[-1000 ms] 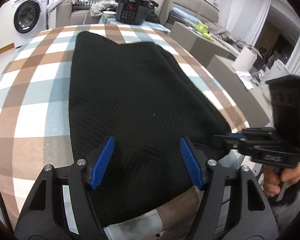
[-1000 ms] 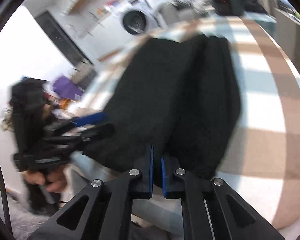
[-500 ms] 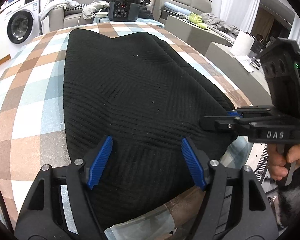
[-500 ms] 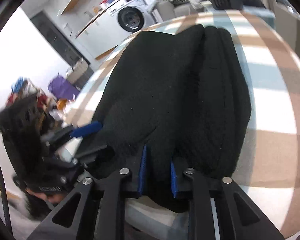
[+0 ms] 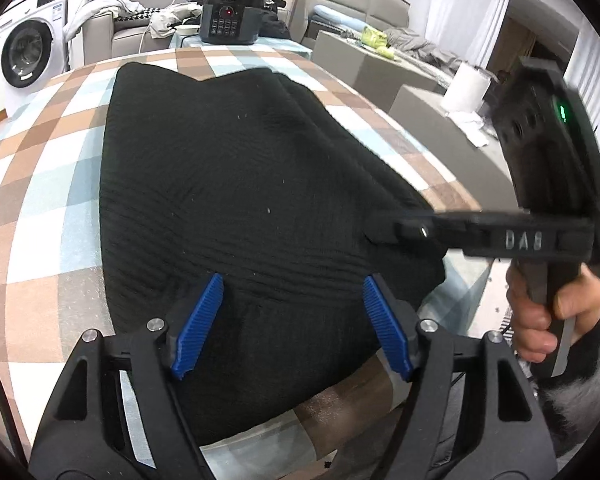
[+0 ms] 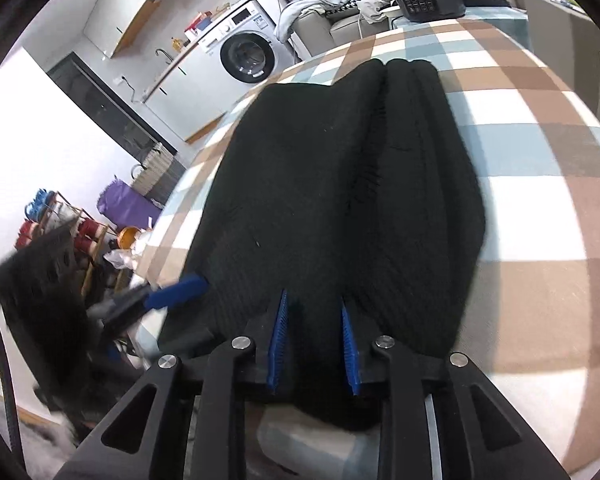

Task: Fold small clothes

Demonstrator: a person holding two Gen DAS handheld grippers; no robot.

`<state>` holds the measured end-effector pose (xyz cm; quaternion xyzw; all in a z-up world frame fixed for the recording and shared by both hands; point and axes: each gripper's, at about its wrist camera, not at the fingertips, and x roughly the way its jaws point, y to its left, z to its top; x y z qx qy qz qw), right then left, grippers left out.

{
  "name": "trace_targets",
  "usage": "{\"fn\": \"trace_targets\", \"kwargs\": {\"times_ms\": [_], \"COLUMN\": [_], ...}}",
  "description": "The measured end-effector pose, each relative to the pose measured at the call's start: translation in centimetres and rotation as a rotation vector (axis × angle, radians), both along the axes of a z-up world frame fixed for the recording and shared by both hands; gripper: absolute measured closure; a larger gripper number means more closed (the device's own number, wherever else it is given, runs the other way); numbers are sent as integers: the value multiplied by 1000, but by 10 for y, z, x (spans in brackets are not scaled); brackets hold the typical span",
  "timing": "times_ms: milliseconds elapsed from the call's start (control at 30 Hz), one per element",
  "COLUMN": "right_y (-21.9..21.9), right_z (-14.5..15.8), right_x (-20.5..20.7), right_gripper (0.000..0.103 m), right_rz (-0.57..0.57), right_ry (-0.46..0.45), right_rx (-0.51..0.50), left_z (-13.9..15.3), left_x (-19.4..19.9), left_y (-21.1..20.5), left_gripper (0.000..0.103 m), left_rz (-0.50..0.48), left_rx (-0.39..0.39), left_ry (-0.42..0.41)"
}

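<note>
- My left hand-held gripper (image 5: 290, 322) is wide open and sits over the near edge of the black knit garment (image 5: 228, 184); its blue pads do not press the cloth
- My right hand-held gripper (image 6: 314, 346) has its jaws opening right now; a bit of the black cloth is between them, but the pads look like they are letting go, so I do not think it is pinched any more
- The garment lies flat on the checked worktop (image 5: 40, 200); it looks folded long-ways, with a thick rolled edge on its right side in the right wrist view
- I think the next step is to fold it again, near end to far end
- What could go wrong: the near end hangs a little over the worktop edge, so the cloth could slide off if I pull it toward me
- The knit is thick and soft; if I grab only the top layer, the fold could come apart
- The two grippers are near each other, so they could bump
- Writing I can read: "SUPOR" on the black cooker (image 5: 230, 18); "DAS" on the side of the right gripper; the washing machine (image 5: 24, 52) label is too small to read
</note>
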<state>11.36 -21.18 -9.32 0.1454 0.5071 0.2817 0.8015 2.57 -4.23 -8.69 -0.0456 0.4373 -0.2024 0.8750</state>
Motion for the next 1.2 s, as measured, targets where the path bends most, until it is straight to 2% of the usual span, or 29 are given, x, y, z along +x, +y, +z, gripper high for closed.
{"fn": "trace_targets", "kwargs": {"times_ms": [100, 233, 300, 433, 500, 567, 633, 700, 767, 867, 1000, 1033, 1067, 1100, 1200], "right_y": [7, 16, 17, 14, 11, 2, -10, -19, -24, -25, -17, -16, -13, -12, -9], "right_z": [-1, -9, -5, 13, 6, -7, -6, 2, 9, 9, 5, 6, 5, 7, 22], "right_x": [13, 37, 44, 52, 58, 60, 54, 34, 6, -24, -50, -51, -53, -54, -55], "right_gripper": [77, 78, 96, 97, 97, 97, 91, 84, 74, 72, 73, 76, 91, 95, 96], "right_rz": [-10, -48, -65, -100, -121, -136, -144, -94, -50, -14, 0, 1, 12, 31, 86], "right_ry": [-12, 19, 7, -53, -34, 28, 58, 48, 12, -3, -74, -89, -107, -117, -170], "right_rx": [-4, -14, -25, -30, -77, -44, 34, 87, 89, 85, 19, 12, -6, -19, -19], "left_z": [-3, -4, -4, -6, -7, -7, -7, -6, -6, -6, -6, -5, -5, -5, -5], "left_x": [-3, -1, 0, 3, 4, 4, 5, 6, 9, 12, 12, 13, 13, 14, 15], "left_y": [-3, -1, 1, 1, 0, -1, 1, 4, 6, 3, 0, -1, -1, -2, -3], "left_gripper": [31, 30, 30, 30, 29, 29, 29, 29, 28, 28, 28, 28, 28, 28, 28], "left_rz": [-18, -20, -16, -15, -16, -19, -20, -14, -6, -9, -15, -16, -16, -16, -3], "left_rx": [22, -5, -17, -31, -34, -30, -35, -53, -71, -64, -49, -44, -41, -40, -42], "left_ry": [-8, 3, 8, 14, 13, 12, 15, 25, 32, 28, 27, 27, 27, 27, 32]}}
